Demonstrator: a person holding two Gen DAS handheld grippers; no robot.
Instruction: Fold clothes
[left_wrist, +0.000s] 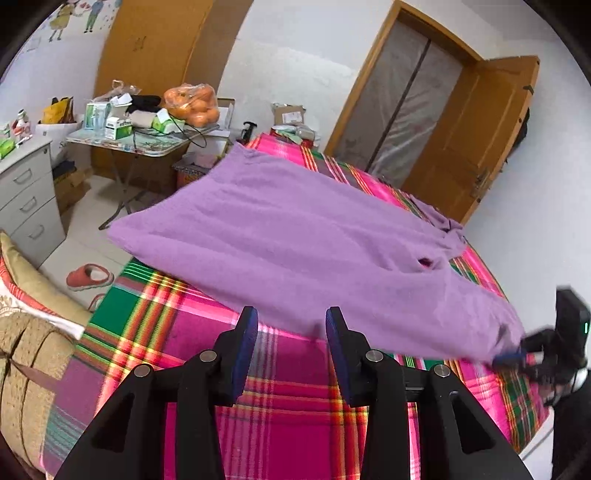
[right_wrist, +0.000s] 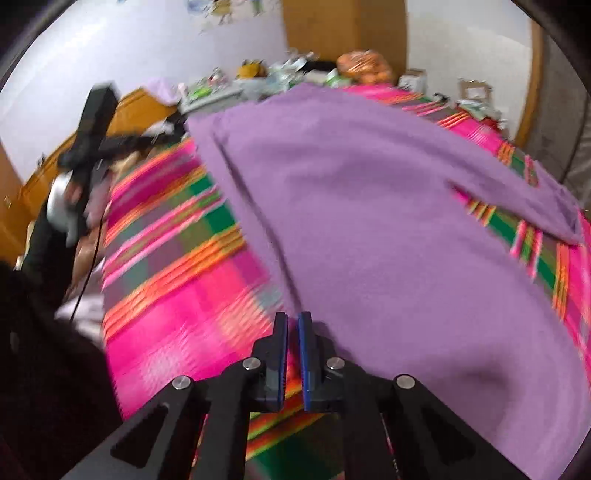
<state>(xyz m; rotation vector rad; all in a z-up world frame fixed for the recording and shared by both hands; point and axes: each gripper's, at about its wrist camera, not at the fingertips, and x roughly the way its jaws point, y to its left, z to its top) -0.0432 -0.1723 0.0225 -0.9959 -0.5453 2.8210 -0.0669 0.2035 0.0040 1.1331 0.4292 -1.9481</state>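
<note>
A purple garment (left_wrist: 295, 236) lies spread across a bed covered with a pink and green plaid sheet (left_wrist: 288, 417). Its far left part reaches past the bed's edge. My left gripper (left_wrist: 291, 321) is open just before the garment's near edge, with nothing between its fingers. In the right wrist view the purple garment (right_wrist: 388, 221) fills the middle and right. My right gripper (right_wrist: 293, 325) is shut on the garment's near edge. The left wrist view shows the right gripper (left_wrist: 511, 357) at the garment's right corner. The right wrist view is motion-blurred.
A folding table (left_wrist: 147, 146) with boxes and a bag of oranges (left_wrist: 192, 105) stands beyond the bed. A grey drawer unit (left_wrist: 26, 199) is at the left, a red slipper (left_wrist: 90, 277) lies on the floor, and a pillow (left_wrist: 33, 354) sits at the bed's left. A wooden door (left_wrist: 476, 140) stands open at the right.
</note>
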